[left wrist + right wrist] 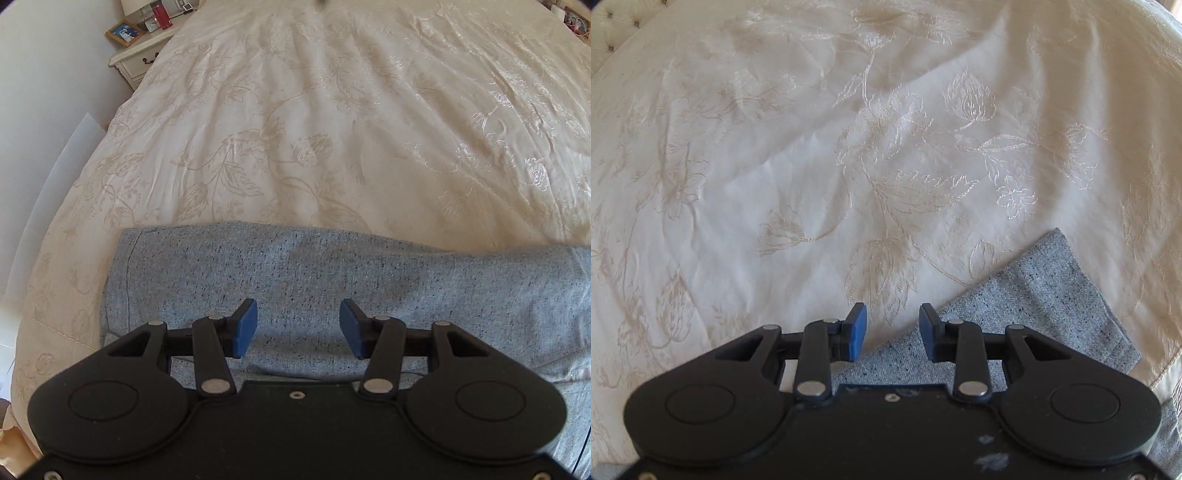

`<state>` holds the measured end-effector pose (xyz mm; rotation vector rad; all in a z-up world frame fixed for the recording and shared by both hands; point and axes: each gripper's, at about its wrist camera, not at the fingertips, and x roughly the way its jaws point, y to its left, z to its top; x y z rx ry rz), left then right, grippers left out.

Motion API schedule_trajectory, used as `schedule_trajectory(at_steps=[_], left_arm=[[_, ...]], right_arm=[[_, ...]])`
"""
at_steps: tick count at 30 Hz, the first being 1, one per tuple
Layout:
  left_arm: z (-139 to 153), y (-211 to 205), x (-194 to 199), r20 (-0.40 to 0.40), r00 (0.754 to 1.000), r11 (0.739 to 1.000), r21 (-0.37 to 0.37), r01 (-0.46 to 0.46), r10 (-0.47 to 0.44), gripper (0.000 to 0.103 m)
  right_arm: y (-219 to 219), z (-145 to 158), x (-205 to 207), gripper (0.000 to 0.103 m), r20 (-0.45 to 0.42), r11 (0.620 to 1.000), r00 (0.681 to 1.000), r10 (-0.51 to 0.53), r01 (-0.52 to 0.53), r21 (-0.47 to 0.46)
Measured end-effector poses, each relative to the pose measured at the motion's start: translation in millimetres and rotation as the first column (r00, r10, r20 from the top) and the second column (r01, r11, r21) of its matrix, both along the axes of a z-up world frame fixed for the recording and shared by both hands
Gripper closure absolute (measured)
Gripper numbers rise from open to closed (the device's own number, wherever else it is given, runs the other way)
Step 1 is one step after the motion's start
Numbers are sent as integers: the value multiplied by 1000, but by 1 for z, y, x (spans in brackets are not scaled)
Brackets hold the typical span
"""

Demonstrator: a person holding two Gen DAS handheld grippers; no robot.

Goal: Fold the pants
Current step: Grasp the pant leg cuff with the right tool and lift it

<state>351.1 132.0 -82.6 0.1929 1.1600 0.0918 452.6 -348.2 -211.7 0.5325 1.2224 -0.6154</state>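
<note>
Grey-blue speckled pants (332,273) lie flat across the near part of a cream flowered bedspread (314,122). My left gripper (297,328) hangs over the pants, pointing steeply down, jaws open with only cloth below them. In the right wrist view one end of the pants (1045,306) runs slantwise to a squared corner at the right. My right gripper (893,330) hovers at the slanted edge of that end, open, with nothing between its blue pads (858,332).
A white nightstand (142,59) with a framed picture (125,32), a small clock and a red cylinder stands at the bed's far left corner. A pale wall and a white panel (55,173) run along the bed's left side. A tufted headboard (613,29) shows at top left.
</note>
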Motion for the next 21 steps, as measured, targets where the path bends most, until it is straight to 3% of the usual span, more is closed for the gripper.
schedule_trajectory(at_steps=[3,5,6,7,13,21], left_arm=[[-2,4,0,-7,1000,1000,9,-12,12,45],[-5,7,2,-10,1000,1000,10,-19,19,45],[-6,7,4,-11,1000,1000,12,-19,19,45],[-6,8,6,-11,1000,1000,14,-18,18,45],[-10,10,32,-15,999,999,-25,-38,38,45],[-23,24,92,-71,992,986,-122,-115,107,45]], right_arm=[[0,-19,0,70,-96,999,994,-47,47,-4],[2,-21,-14,72,-94,997,993,-71,72,13],[3,-19,-21,79,-83,997,994,-69,71,23],[5,-17,-29,98,-57,997,997,-56,58,42],[10,2,-76,99,36,997,999,-33,30,73],[23,2,-111,99,53,998,998,-17,13,61]])
